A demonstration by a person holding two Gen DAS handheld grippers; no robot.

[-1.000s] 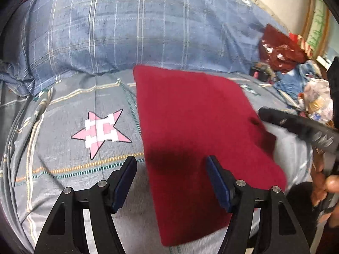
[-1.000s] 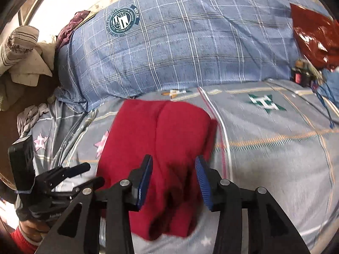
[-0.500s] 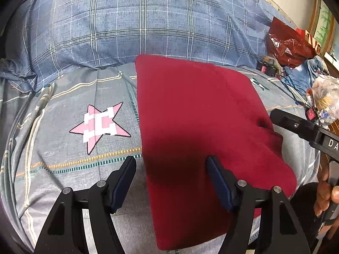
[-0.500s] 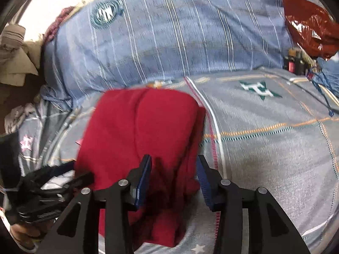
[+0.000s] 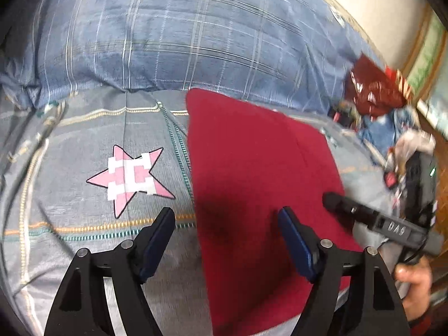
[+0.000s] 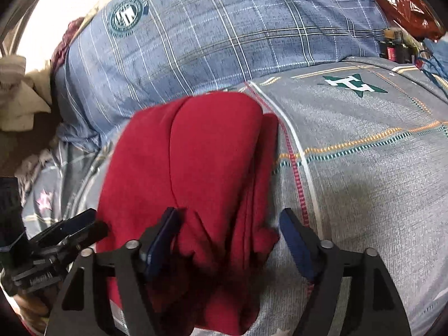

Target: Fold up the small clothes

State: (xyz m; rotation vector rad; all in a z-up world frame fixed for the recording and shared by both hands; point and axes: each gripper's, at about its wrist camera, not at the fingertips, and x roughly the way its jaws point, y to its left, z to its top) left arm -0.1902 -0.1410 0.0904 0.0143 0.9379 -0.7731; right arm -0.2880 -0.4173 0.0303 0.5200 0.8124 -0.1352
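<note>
Red cloth (image 5: pixel 260 184) lies folded on the sheet (image 5: pixel 84 252), at 12 o'clock of both grippers. Left gripper (image 5: pixel 226 240) opening over its left edge, nothing gripped. Right gripper (image 6: pixel 228 238) opening, cloth between unpressed pads.

Home bedroom: plaid quilt (image 5: pixel 179 42) on patterned bedsheet (image 6: pixel 364 168).

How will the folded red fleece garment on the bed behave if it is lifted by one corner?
The folded red fleece garment is probably floppy: its near edge bunches into soft wrinkles. Lifted by one corner, its layers would likely sag open. It seems light, barely denting the grey patterned bedsheet.
</note>
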